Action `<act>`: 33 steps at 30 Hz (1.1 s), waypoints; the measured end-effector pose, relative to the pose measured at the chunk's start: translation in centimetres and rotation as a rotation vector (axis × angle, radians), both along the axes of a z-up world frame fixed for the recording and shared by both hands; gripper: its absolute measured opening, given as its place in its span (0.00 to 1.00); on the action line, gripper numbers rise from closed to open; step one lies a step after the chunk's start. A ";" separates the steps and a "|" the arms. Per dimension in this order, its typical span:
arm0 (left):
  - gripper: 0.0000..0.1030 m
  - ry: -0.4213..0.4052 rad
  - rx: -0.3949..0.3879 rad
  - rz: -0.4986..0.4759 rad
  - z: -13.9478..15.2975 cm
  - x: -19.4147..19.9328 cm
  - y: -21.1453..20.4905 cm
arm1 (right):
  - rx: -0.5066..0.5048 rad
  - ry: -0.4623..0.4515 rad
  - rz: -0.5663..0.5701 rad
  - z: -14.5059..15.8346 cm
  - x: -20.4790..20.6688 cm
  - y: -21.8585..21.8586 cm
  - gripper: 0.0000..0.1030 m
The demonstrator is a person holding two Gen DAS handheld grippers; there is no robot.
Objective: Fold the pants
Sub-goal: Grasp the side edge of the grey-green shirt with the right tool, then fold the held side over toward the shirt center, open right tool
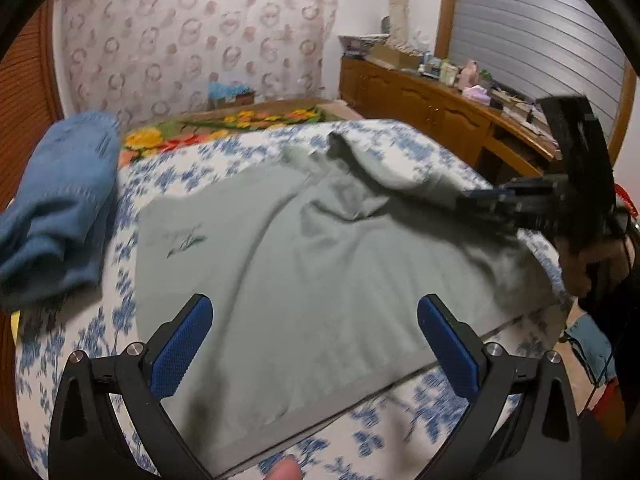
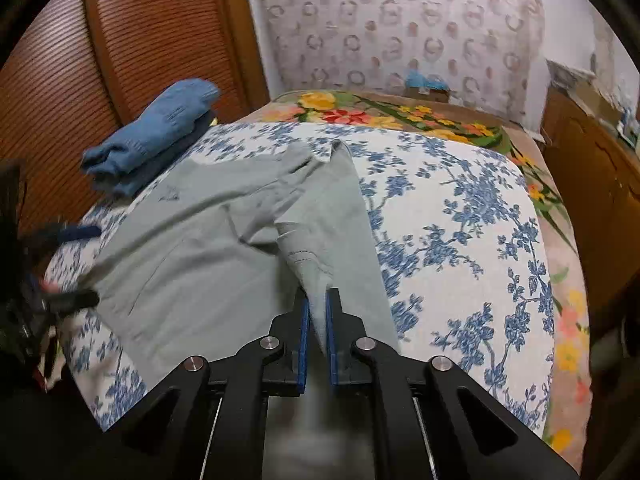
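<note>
Mid-fold: grey-green pants (image 2: pixel 208 232) spread on the bed (image 2: pixel 460 216), one leg end pinched in the right tool (image 2: pixel 316 320). Left tool (image 1: pixel 314 340) released, above the waistband. Next, probably: carrying the leg across, evenly.

Patterned wall (image 1: pixel 192 32), wooden sideboard (image 1: pixel 420 100), slatted shutter (image 1: pixel 532 40) behind a bed (image 2: pixel 460 220).

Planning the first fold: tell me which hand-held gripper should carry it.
Right, probably: the right hand-held gripper is shut on the grey-green pants, while the left hand-held gripper hangs open above them.
</note>
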State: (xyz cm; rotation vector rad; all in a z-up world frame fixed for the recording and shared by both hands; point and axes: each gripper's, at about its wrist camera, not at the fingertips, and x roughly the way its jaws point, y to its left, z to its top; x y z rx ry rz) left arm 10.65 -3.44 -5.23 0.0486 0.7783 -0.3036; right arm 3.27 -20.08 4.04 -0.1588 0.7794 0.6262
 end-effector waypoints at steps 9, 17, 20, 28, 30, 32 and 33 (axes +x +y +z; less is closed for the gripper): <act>1.00 0.001 -0.006 -0.038 0.3 2.6 -1.7 | 0.017 -0.008 -0.027 0.5 1.1 -2.1 0.35; 0.99 0.047 0.003 -0.061 -1.1 2.5 -2.3 | -0.036 0.023 0.084 -0.4 2.9 1.6 0.35; 0.99 0.048 0.002 -0.064 -1.2 2.3 -2.4 | -0.056 0.030 0.112 -0.8 3.1 2.4 0.35; 0.99 0.078 0.014 -0.088 -2.3 2.4 -3.2 | -0.127 0.022 0.139 -1.2 3.6 3.1 0.14; 0.99 0.080 0.017 -0.091 -2.3 2.3 -3.2 | -0.087 0.003 0.130 -0.6 3.7 2.6 0.08; 0.99 0.078 0.017 -0.085 -2.3 2.2 -2.9 | -0.020 -0.019 0.089 0.4 4.4 1.6 0.05; 0.99 0.078 0.017 -0.082 -2.3 2.2 -2.8 | 0.009 -0.029 0.060 1.0 4.9 0.9 0.04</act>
